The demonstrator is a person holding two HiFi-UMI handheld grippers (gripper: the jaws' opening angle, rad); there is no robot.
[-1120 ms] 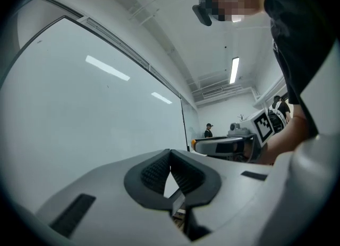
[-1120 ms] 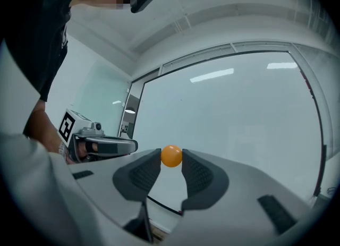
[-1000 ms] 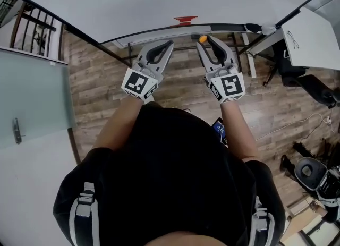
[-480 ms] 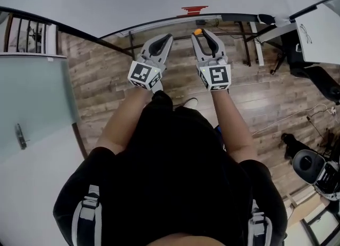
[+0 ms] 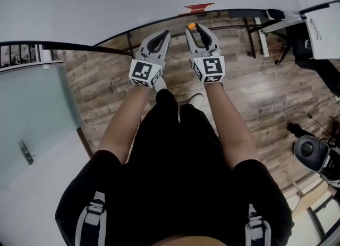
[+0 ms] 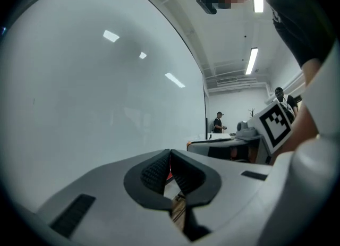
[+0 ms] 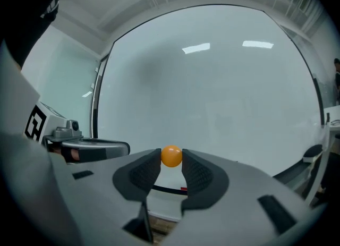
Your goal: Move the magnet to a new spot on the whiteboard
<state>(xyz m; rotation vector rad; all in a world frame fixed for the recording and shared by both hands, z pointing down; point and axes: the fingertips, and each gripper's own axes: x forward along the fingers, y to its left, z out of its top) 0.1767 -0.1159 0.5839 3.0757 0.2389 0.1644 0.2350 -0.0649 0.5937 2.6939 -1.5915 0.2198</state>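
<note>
The magnet (image 7: 171,155), a small orange ball, is clamped between the tips of the right gripper (image 7: 171,158), whose jaws are kept apart only by the ball's width. In the right gripper view the magnet is seen against the lower part of the whiteboard (image 7: 212,91). In the head view it is seen just short of the whiteboard's bottom edge, over the floor (image 5: 106,85). Whether the whiteboard is touched cannot be told.

The left gripper (image 6: 170,154) is held beside the right one, equally near the whiteboard. Its jaws are pressed together and nothing is gripped between them. Both grippers are pointed at the whiteboard, each carried at the end of a bare forearm.

A red item (image 5: 200,7) is seen at the whiteboard's bottom edge, just beyond the magnet. A dark tray (image 5: 247,13) is set along that edge, to the right of the red item. To the left of the whiteboard a glass panel (image 5: 32,112) is seen. Past the whiteboard's right end, a person (image 6: 218,124) is seen standing far off in the left gripper view.
</note>
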